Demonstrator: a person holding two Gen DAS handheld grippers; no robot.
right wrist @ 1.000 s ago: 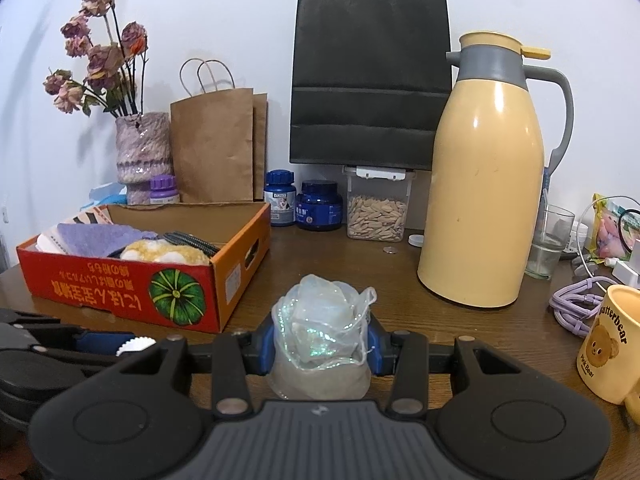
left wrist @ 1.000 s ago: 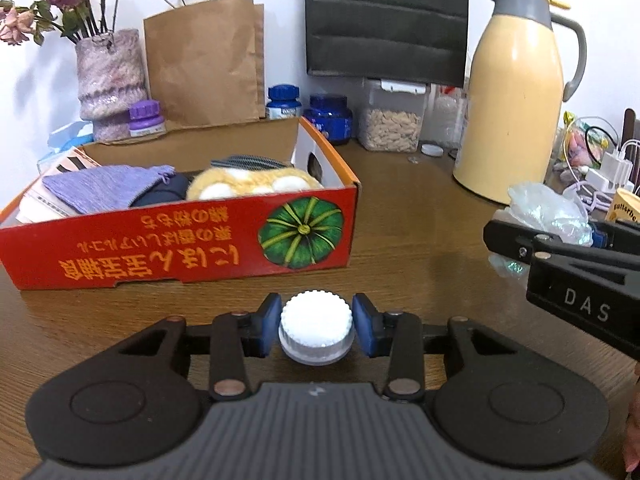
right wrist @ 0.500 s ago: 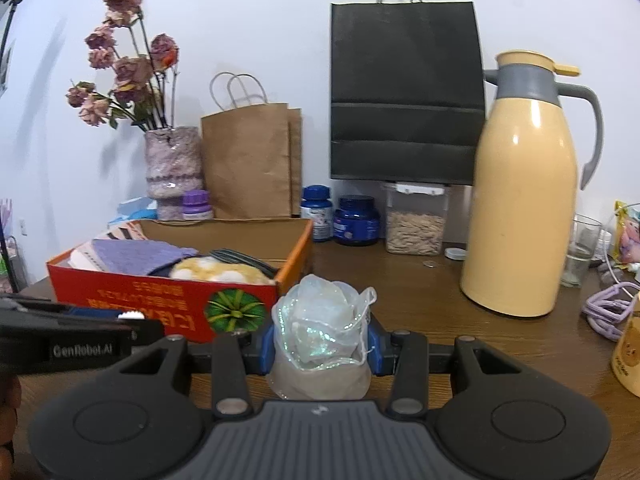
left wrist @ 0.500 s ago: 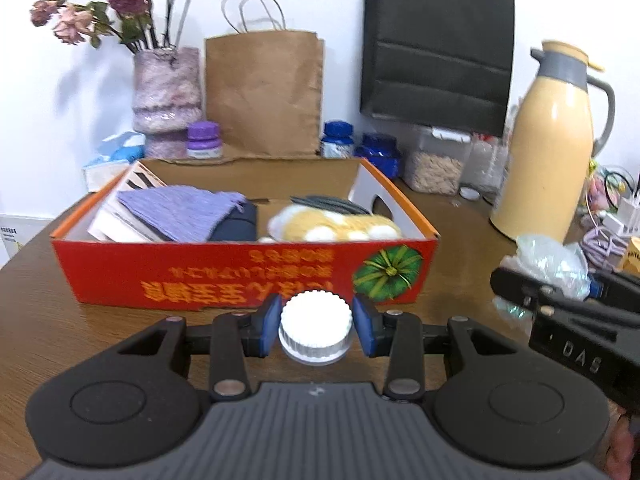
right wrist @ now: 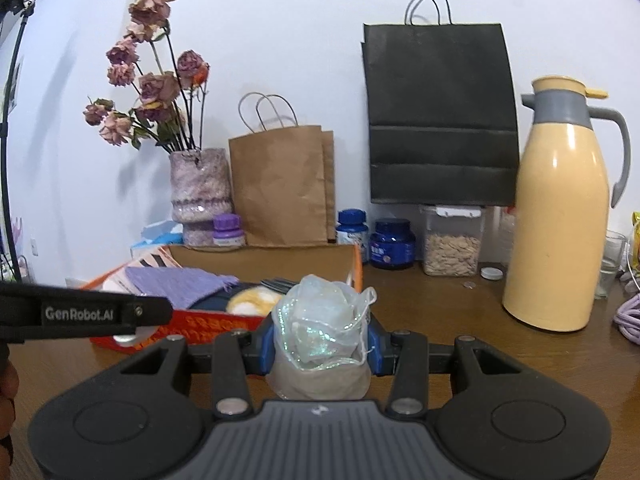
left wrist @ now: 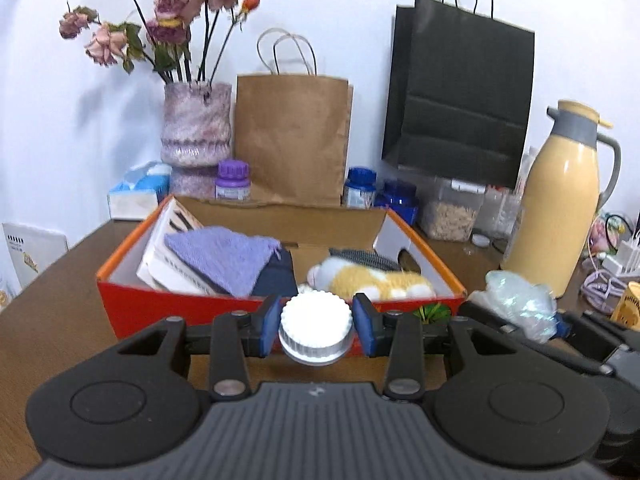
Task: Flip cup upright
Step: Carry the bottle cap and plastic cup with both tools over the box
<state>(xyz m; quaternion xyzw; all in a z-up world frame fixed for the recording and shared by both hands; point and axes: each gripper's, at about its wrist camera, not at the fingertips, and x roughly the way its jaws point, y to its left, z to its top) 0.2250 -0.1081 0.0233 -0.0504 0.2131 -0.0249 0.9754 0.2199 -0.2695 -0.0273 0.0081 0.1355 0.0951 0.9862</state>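
My left gripper is shut on a white ribbed cap, held above the brown table in front of the orange box. In the right wrist view my right gripper is shut on a translucent shimmery pouch, also lifted off the table. The left wrist view shows that pouch at the right, just beside my left gripper. A yellow mug peeks in at the far right edge; its pose is hidden. A clear glass stands upright behind the flask.
The orange box holds a purple cloth and a yellow plush. A cream thermos flask stands at the right. Along the white wall are a flower vase, paper bags, small bottles and a seed jar. Cables lie far right.
Both grippers have risen from the table and kept hold of the cap and the pouch. The left view has swung left, so the box now sits centred and seen from higher.
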